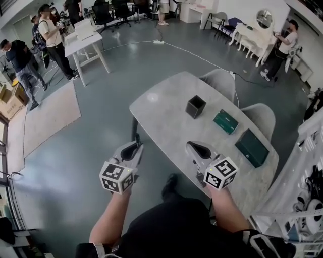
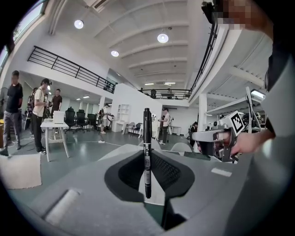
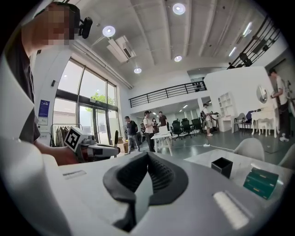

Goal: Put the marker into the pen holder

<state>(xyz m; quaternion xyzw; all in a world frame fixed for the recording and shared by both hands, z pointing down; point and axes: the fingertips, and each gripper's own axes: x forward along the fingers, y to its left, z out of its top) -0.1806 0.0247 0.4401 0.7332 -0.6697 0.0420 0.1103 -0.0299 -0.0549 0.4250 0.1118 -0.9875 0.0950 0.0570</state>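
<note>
We clamp the marker (image 2: 147,133) upright in our left hand-held gripper (image 2: 147,156), off the bench's (image 1: 166,118) near edge. The jaws of our right hand-held gripper (image 3: 144,159) are together.

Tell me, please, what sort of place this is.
Probably a large open-plan office or studio hall: a polished grey concrete floor, a white desk with black office chairs, and a black-railed mezzanine balcony.

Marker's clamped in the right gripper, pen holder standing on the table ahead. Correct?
No. The marker is clamped upright between the fingers of the left gripper, as the left gripper view shows; the right gripper holds nothing. The pen holder does stand on the table ahead.
</note>
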